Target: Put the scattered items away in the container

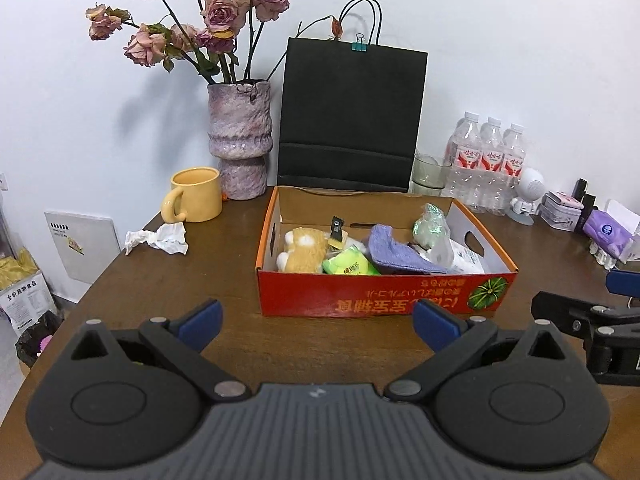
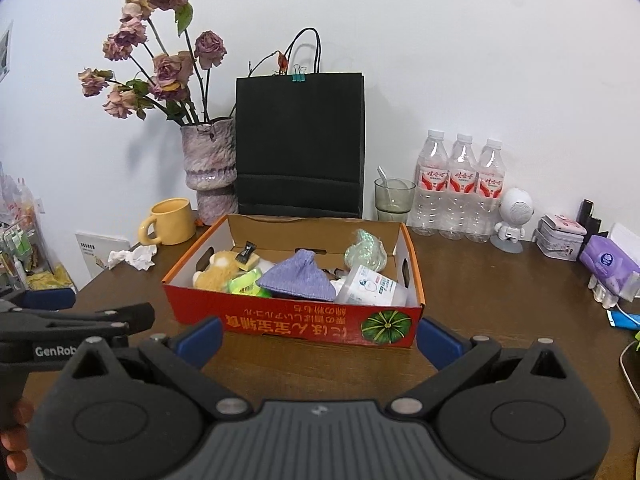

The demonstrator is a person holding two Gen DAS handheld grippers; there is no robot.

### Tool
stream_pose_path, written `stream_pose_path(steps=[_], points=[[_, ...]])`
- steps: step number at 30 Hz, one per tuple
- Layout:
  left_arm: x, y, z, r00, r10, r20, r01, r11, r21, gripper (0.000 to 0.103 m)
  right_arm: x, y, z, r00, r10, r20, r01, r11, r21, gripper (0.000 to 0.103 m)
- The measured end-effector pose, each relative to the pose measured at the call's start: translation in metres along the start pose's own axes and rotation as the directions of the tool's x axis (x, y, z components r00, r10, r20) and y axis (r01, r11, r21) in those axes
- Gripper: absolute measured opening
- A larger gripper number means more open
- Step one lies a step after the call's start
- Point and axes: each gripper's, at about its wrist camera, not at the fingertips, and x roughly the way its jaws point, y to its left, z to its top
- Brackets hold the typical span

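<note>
A red cardboard box point(image 1: 360, 296) point(image 2: 280, 320) sits mid-table. Inside it lie a tan plush toy point(image 1: 302, 254) point(image 2: 216, 270), a green packet point(image 1: 348, 263) point(image 2: 244, 285), a purple cloth point(image 1: 394, 250) point(image 2: 298, 276), a white packet point(image 1: 464, 258) point(image 2: 374, 286), a pale green crinkly item point(image 1: 430, 226) point(image 2: 366, 250) and a small black clip point(image 1: 337, 229) point(image 2: 245, 256). My left gripper point(image 1: 318, 326) is open and empty just before the box. My right gripper point(image 2: 320, 340) is open and empty, also before the box. A crumpled tissue point(image 1: 158, 240) point(image 2: 134, 258) lies on the table left of the box.
A yellow mug point(image 1: 196, 200) point(image 2: 170, 220), a vase of dried roses point(image 1: 240, 140) point(image 2: 210, 168) and a black paper bag point(image 1: 348, 116) point(image 2: 300, 144) stand behind the box. Water bottles point(image 1: 486, 160) point(image 2: 460, 184), a glass point(image 2: 394, 198), a small robot figure point(image 2: 514, 214), a tin point(image 2: 560, 238) and a purple tissue pack point(image 2: 608, 264) stand at right.
</note>
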Motion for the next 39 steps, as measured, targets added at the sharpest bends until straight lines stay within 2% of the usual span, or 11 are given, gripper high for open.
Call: stream_pose_path(steps=[39], points=[[-0.0081, -0.0059, -0.0045, 0.999, -0.037, -0.008, 0.037, 0.999, 0.004, 0.103, -0.0119, 0.0017, -0.0034, 1.000, -0.002, -0.003, 0.002, 1.000, -0.007, 0.103]])
